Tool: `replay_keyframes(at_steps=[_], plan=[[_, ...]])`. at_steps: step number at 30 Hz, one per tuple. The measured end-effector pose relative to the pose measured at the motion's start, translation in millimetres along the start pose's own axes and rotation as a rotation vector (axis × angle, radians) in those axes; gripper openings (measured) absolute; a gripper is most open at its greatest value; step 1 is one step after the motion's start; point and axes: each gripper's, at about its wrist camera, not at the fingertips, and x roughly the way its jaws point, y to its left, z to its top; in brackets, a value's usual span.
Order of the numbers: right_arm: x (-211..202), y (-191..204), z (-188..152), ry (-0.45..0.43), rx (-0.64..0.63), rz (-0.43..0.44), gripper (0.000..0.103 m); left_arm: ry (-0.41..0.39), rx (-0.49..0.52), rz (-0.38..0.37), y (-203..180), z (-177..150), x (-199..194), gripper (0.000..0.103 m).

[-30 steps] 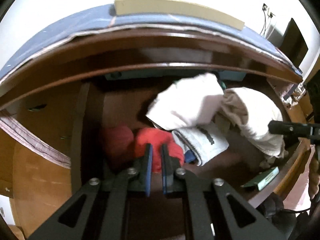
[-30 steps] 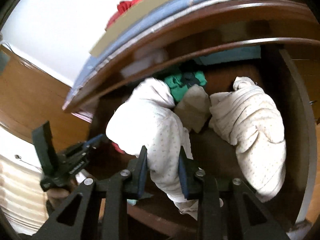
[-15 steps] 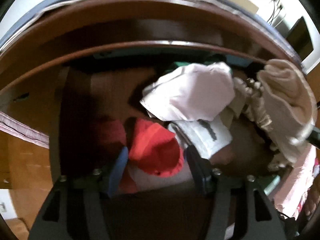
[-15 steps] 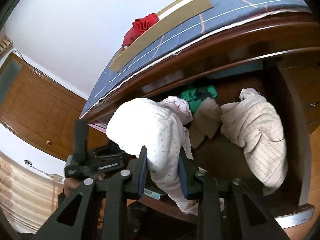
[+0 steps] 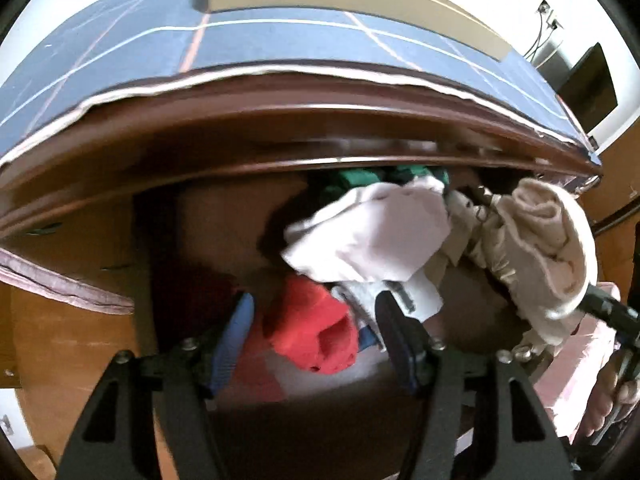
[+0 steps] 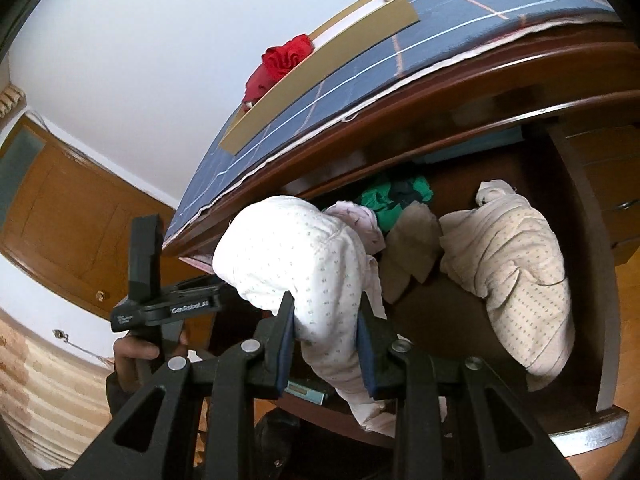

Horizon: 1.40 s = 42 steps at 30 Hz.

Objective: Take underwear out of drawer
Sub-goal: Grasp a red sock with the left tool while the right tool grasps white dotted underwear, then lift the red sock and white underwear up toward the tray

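Right hand-held gripper (image 6: 326, 340) pinches white garment (image 6: 304, 264) above drawer (image 6: 600, 320) for removal; left hand-held gripper (image 5: 314, 332) opening, straddling red underwear (image 5: 316, 328).

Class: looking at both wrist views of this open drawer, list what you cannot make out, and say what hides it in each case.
- Left wrist view: the red garment is blurred; its lower edge merges with the left gripper.
- Right wrist view: the dotted white garment hides the drawer's left half.
- Both views: the dresser top overhangs the drawer back, hiding most of the green cloth.
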Motion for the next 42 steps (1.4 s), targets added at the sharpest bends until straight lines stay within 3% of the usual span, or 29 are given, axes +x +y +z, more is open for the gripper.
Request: replay_keyframes(at_steps=[6,10,14,17,20,24,27,31,34,39,42], plan=[[2.7,2.2,-2.7,0.016,0.002,0.007,0.030,0.100,0.062,0.048,-19.6,-4.6,37.3,0.064],[-2.0,4.3,-1.6,0.008,0.003,0.014,0.030,0.223,0.040,0.071,-17.2,-2.8,71.8,0.064],[-2.2,0.2,-1.0,0.003,0.025,0.016,0.030,0.238,0.031,0.071,-16.7,-1.6,74.4,0.064],[-0.5,-2.7,-3.5,0.009,0.048,0.027,0.030,0.260,0.087,0.095,-26.2,-4.8,77.6,0.060],[-2.7,-2.4,-5.2,0.002,0.047,0.028,0.030,0.248,0.113,0.093,-30.7,-9.4,75.9,0.049],[-9.2,-1.9,-5.6,-0.024,0.052,0.032,0.030,0.160,0.035,-0.027,-18.5,-16.3,58.3,0.032],[-14.4,-2.1,-6.3,-0.044,0.051,0.036,0.030,0.038,0.008,-0.064,-13.3,-25.0,36.0,0.031],[-16.7,-0.7,-7.0,-0.060,0.052,0.033,0.030,-0.055,-0.017,-0.118,-10.7,-43.0,16.0,0.031],[-19.6,0.3,-8.0,-0.076,0.054,0.038,0.030,-0.128,-0.023,-0.120,-11.2,-60.0,-3.3,0.031],[-32.4,6.6,-8.9,-0.101,0.041,0.052,0.030,-0.258,-0.016,-0.136,-13.0,-57.3,-52.8,0.031],[-41.2,18.8,-5.4,-0.124,0.021,0.063,0.030,-0.352,0.018,-0.103,-20.1,-55.9,-85.0,0.031]])
